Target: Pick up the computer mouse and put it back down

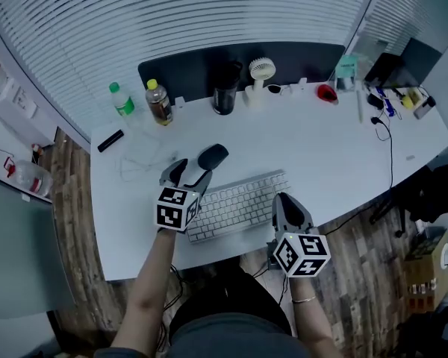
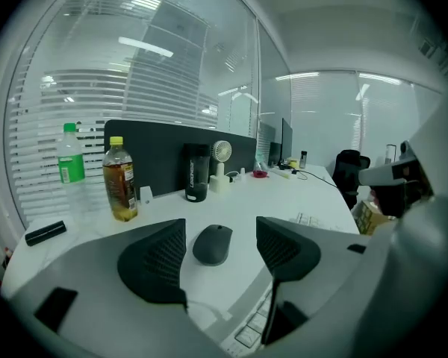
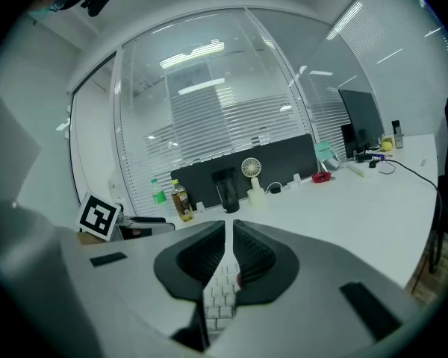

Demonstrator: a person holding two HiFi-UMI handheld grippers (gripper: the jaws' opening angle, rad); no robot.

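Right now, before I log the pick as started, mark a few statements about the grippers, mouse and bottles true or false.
1. The left gripper is clamped on the mouse. False: its jaws stand apart and the mouse lies ungripped on the desk ahead.
2. The right gripper has its jaws together, above the keyboard. True.
3. In the head view, the green-capped bottle stands right of the yellow-capped bottle. False: it stands left.
4. The mouse lies beyond the keyboard's left end. True.
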